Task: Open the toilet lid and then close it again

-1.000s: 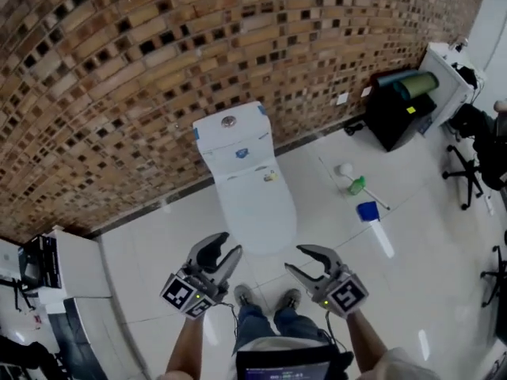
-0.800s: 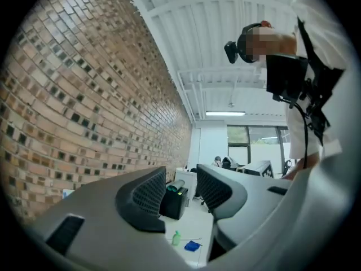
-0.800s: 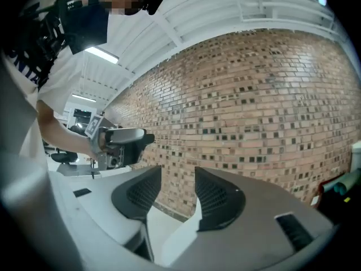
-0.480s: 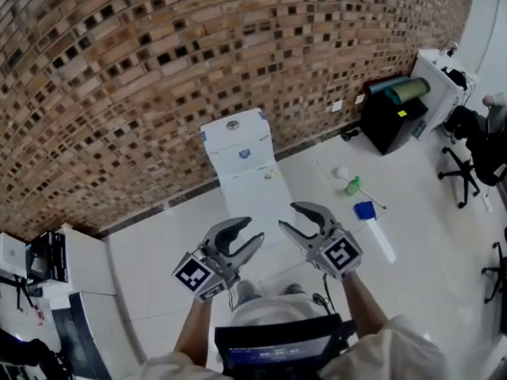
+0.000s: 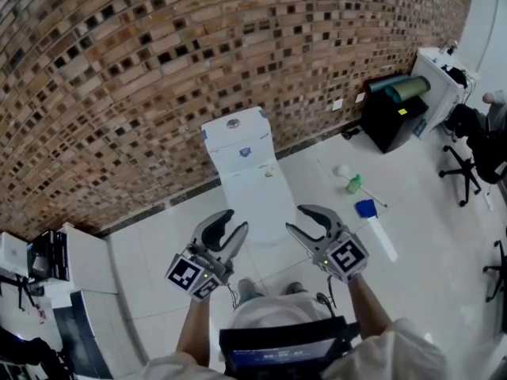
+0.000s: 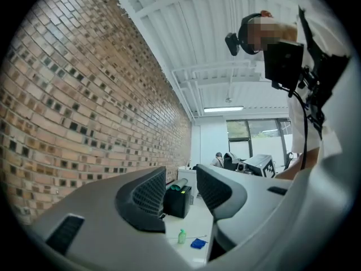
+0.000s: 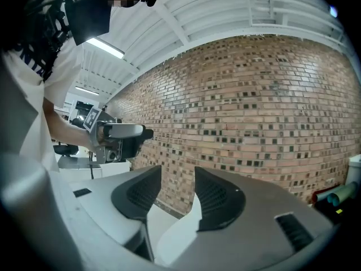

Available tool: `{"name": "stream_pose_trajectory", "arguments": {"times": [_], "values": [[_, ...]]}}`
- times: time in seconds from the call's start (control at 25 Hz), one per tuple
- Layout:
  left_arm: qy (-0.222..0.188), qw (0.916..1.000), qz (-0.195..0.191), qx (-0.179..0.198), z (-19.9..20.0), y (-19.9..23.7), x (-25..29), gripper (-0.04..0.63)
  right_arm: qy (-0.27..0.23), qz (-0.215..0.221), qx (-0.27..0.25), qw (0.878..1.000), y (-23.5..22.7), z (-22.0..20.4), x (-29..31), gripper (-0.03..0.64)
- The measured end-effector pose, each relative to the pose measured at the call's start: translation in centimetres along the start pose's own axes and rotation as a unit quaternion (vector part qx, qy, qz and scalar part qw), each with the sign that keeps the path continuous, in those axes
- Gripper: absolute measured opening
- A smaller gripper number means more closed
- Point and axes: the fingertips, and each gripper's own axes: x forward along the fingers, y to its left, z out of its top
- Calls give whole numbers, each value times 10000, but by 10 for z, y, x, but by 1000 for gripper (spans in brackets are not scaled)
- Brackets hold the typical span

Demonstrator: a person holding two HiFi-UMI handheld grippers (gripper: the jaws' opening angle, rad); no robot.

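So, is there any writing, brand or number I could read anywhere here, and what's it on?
No text is legible.
Blue label on the toilet tank: too small to read.
Sticker on the toilet lid: too small.
Chest screen: blurred.
Left marker cube, right marker cube: patterns only, no words.

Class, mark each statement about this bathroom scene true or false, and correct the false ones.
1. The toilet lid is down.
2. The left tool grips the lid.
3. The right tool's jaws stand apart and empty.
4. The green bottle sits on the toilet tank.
1. True: the toilet lid lies closed.
2. False: the left tool is held in the air, jaws apart, with nothing between them.
3. True: the right tool holds nothing.
4. False: the green bottle is on the floor, right of the toilet in the head view; the toilet tank carries no bottle.
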Motion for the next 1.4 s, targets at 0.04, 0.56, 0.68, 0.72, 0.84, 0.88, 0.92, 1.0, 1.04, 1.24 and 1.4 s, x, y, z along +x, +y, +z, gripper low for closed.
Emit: {"name": "stream_pose_trajectory", "arguments": {"times": [0.04,0.56,0.68,0.72,0.84,0.88,0.92,1.0,1.04,1.24,1.4], "values": [[-29,10000,73,-1,2,3,-4,161,3,1,7,10000,1,-1,-1,189],[610,9973,171,370,-17,38,-31,163,450,-184,-165,9987,20,-27,2,189],[792,9955,-6,513,-28,64,-40,163,647,-353,-223,9970,36,-32,22,189],[847,9950,-79,531,-31,74,-44,163,721,-402,-258,9963,42,-33,32,189],[930,9926,-377,689,-44,115,-61,163,933,-631,-319,9931,62,-39,71,189],[931,9905,-522,865,-48,131,-68,163,1002,-745,-280,9918,68,-41,86,189],[977,9873,-673,1060,-54,146,-76,163,1099,-861,-207,9900,74,-44,101,189],[1285,9777,-941,1372,-71,177,-96,163,1379,-1060,-32,9848,86,-51,132,189],[1501,9714,-1078,1492,-80,194,-107,163,1477,-1164,51,9821,91,-53,148,189],[2416,9295,-1970,1973,-132,271,-128,166,1252,-2121,736,9664,100,-56,207,189],[2840,8807,-2579,2778,-199,302,-103,178,1342,-2390,765,9587,94,-83,216,189]]}}
